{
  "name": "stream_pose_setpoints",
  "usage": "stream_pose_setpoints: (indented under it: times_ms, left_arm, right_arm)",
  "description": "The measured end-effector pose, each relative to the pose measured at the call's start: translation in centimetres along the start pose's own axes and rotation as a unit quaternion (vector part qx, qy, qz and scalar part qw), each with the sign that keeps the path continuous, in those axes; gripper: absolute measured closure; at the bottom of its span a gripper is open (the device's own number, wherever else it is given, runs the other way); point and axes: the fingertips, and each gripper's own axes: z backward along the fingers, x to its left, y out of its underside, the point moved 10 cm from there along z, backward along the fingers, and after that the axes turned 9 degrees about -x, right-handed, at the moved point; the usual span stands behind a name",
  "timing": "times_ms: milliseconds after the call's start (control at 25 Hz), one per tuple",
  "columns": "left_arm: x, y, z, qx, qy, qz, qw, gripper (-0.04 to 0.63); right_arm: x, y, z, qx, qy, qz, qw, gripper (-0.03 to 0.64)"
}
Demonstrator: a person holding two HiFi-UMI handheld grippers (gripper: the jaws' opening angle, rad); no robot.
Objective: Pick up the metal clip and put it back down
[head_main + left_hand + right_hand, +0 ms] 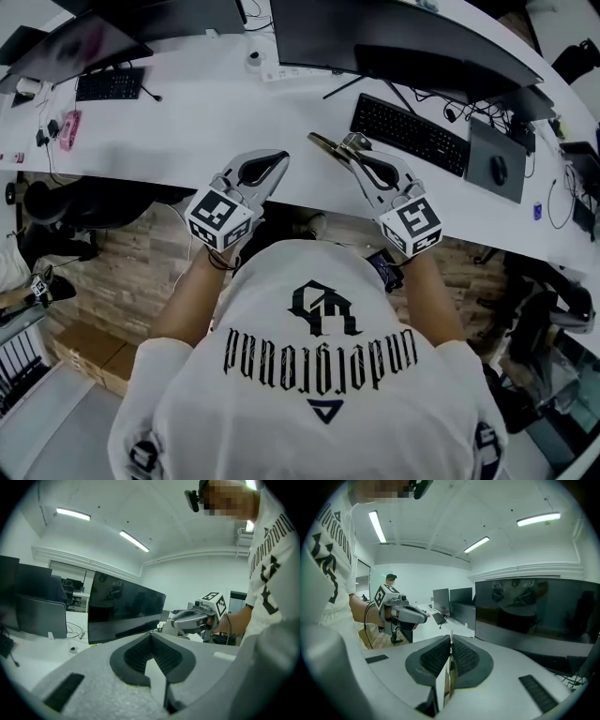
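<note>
Right gripper (349, 148) is clamped on the metal clip (325, 145): in the right gripper view the jaws are nearly together with a thin metal strip pinched edge-on between the ribbed pads, running from the tips back toward the base. From the head view the rest of the clip sticks out past the jaw tips, ahead of the gripper and toward the left gripper's side, over the white surface (234, 112). Can't tell if it touches the surface or hangs just above. Left gripper (279, 161) is just beside the right one, with its jaws together at the tips, nothing between them, and no part in the grip. Step, as I read it: pick-up done, clip in hand, put-down pending. Next move calls for bringing the clip flat onto the bare surface in front of the right gripper, keeping left of the keyboard (410, 134) that sits ahead-right of it, then opening the jaws and backing off straight so the pads don't drag the clip. Clip looks brass or gold coloured, thin, flat and shiny, with a rounded outline at the far end. It's small and partly hidden by the jaw tips, so its spring or handle shape is unclear. Likely rigid and light, and slippery on ribbed pads if tilted.
</note>
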Motion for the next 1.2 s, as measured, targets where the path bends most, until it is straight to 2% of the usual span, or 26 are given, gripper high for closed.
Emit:
stream_pose_setpoints:
  times_ms: [320, 760, 1040, 1200]
  left_arm:
    - [2.6, 1.7, -0.9, 0.023, 0.004, 0.013, 0.9997, 0.581]
    - [7.2, 5.0, -2.9, 0.072, 0.013, 0.047, 0.9963, 0.581]
    - [9.7, 7.2, -4.0, 0.099, 0.040, 0.052, 0.9929, 0.581]
    - [10.6, 8.6, -4.3, 0.101, 0.045, 0.053, 0.9925, 0.581]
  right_arm:
    - [-0.7, 2.2, -2.2, 0.027, 0.005, -0.018, 0.999, 0.591]
    - [-2.0, 6.6, -6.0, 0.071, 0.004, -0.074, 0.995, 0.591]
    - [-2.4, 10.1, -8.7, 0.091, -0.001, -0.097, 0.991, 0.591]
    - [-2.5, 12.6, -9.9, 0.106, -0.004, -0.111, 0.988, 0.591]
